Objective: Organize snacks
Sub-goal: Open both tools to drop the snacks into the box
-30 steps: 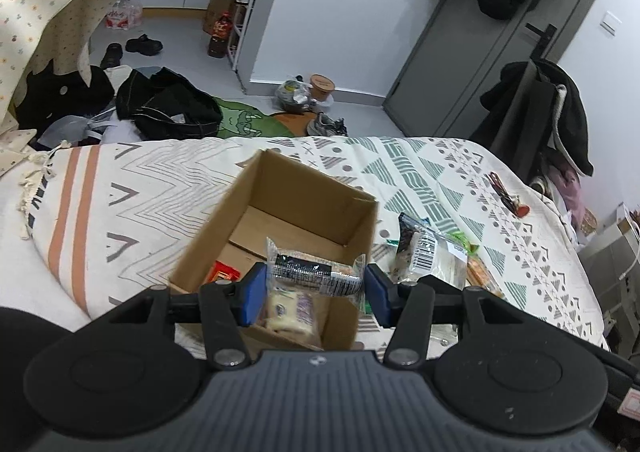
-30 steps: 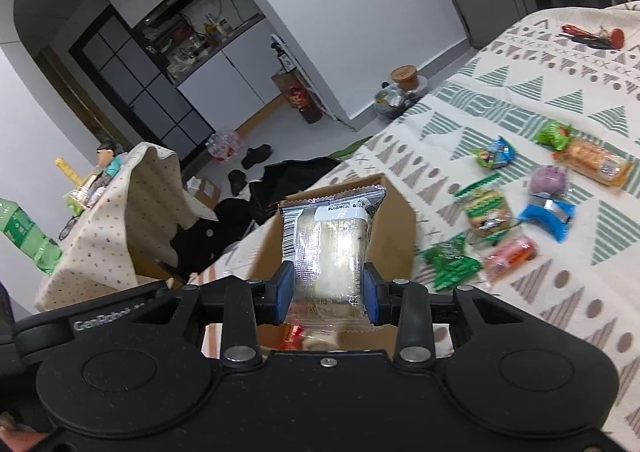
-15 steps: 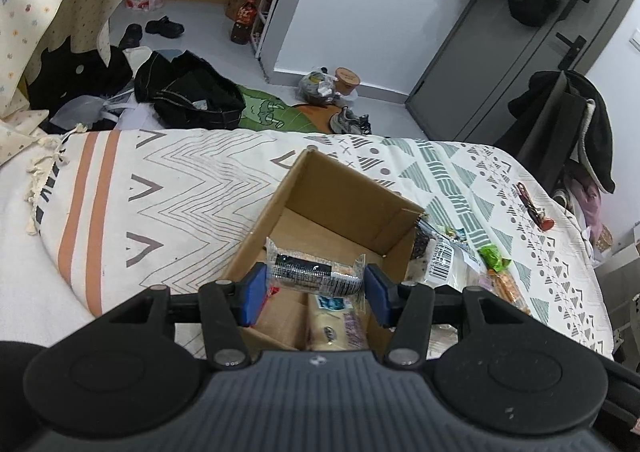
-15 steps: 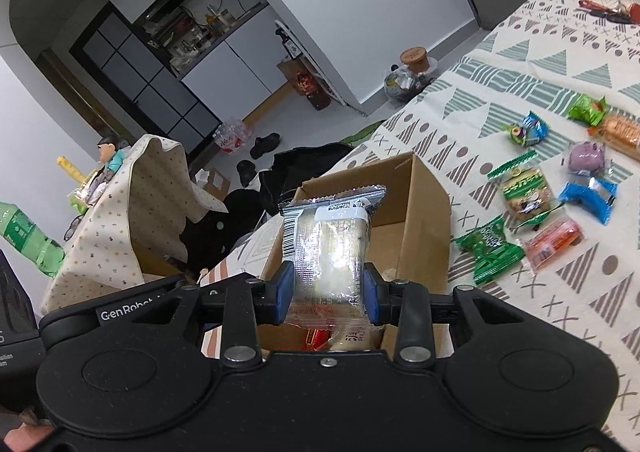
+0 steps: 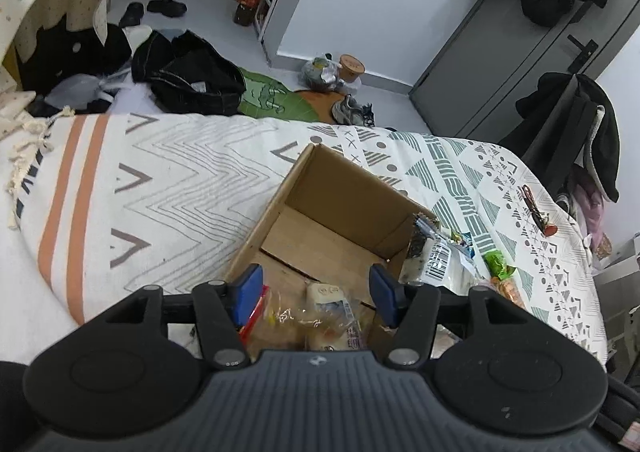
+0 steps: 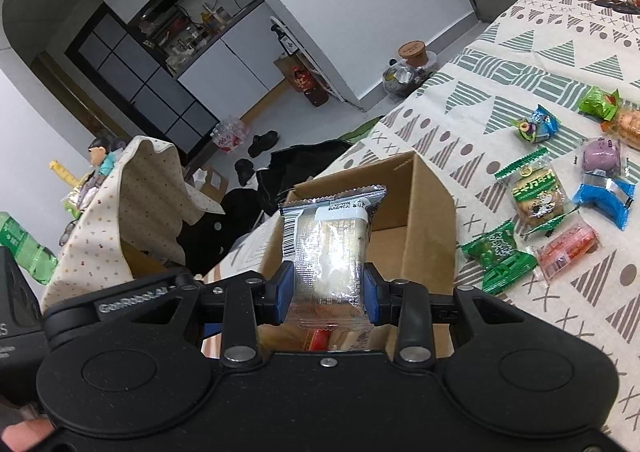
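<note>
Left tool [image 5: 316,288] hangs over the near end of the cardboard box [image 5: 340,208], blue pads spread, nothing between them. Wrapped snacks [image 5: 316,312] lie inside the box just below it. Right tool [image 6: 326,292] is clenched on a clear-wrapped cake packet [image 6: 326,248], held upright above the box's near end. Box sits on the patterned bed cover [image 6: 520,64]. Loose snacks on the cover right of the box: green packet [image 6: 498,254], pink packet [image 6: 568,248], blue packet [image 6: 604,202], biscuit packet [image 6: 538,196].

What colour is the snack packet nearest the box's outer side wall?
Green, the green packet on the patterned cloth beside the cardboard box; clearest in the right wrist view.
</note>
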